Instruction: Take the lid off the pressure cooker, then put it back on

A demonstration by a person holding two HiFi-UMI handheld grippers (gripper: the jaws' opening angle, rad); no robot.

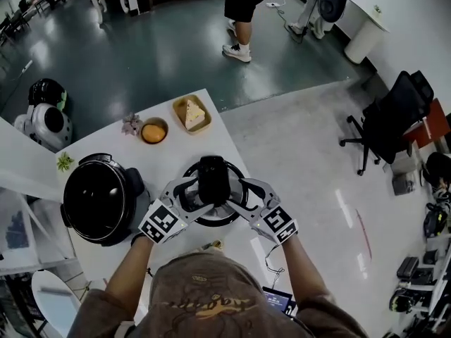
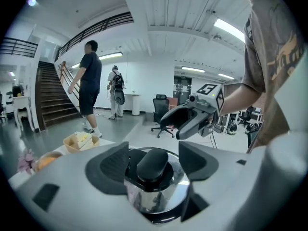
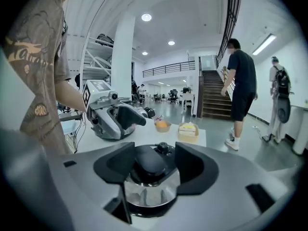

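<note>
The pressure cooker body (image 1: 95, 199) stands uncovered on the white table (image 1: 169, 157) at the left, its dark pot showing. Its steel lid (image 1: 236, 213) with a black handle (image 1: 213, 178) lies to the right of it, apart from the pot. My left gripper (image 1: 184, 192) and right gripper (image 1: 246, 194) flank the handle from either side. In the left gripper view the handle (image 2: 153, 165) sits low between the open pads (image 2: 113, 165) with gaps on both sides. The right gripper view shows the same handle (image 3: 150, 161) between pads (image 3: 192, 165) that do not press on it.
Behind the lid stand a small bowl with an orange thing (image 1: 153, 130), a basket with a pale wedge (image 1: 192, 113) and a pink flower (image 1: 131, 124). The table's right edge runs close beside the lid. A person (image 1: 243, 20) walks on the floor beyond; an office chair (image 1: 394, 118) stands right.
</note>
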